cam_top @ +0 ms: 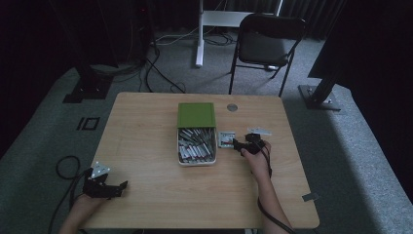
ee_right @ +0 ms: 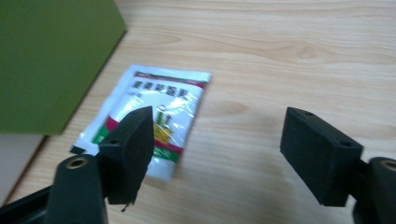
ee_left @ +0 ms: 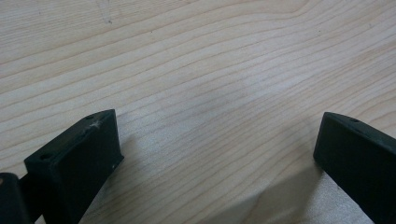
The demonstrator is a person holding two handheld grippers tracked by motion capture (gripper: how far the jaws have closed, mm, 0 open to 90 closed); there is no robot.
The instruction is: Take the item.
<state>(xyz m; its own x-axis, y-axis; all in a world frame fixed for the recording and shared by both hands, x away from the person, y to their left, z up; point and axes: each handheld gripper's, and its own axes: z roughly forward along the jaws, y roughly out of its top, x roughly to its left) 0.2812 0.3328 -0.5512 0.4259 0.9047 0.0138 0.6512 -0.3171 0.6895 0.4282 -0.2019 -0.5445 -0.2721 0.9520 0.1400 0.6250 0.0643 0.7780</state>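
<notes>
Overhead, the right gripper [cam_top: 237,145] hovers just beside a small packet [cam_top: 226,138] lying right of the box [cam_top: 196,141] near the table's [cam_top: 146,146] middle; the left gripper [cam_top: 117,187] rests by the near left corner. Its own view shows jaws spread wide over bare wood. Likewise, the right gripper's [ee_right: 219,140] jaws stand apart above the packet [ee_right: 154,112], not yet gripping it; picking it up seems left to do.

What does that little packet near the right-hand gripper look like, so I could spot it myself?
Find the wooden table, then the box with a green lid at its middle. Just right of the box lies the packet, flat, with the open right gripper above it. It is a shiny white sachet with red and green bands, unlike the box's contents.
</notes>
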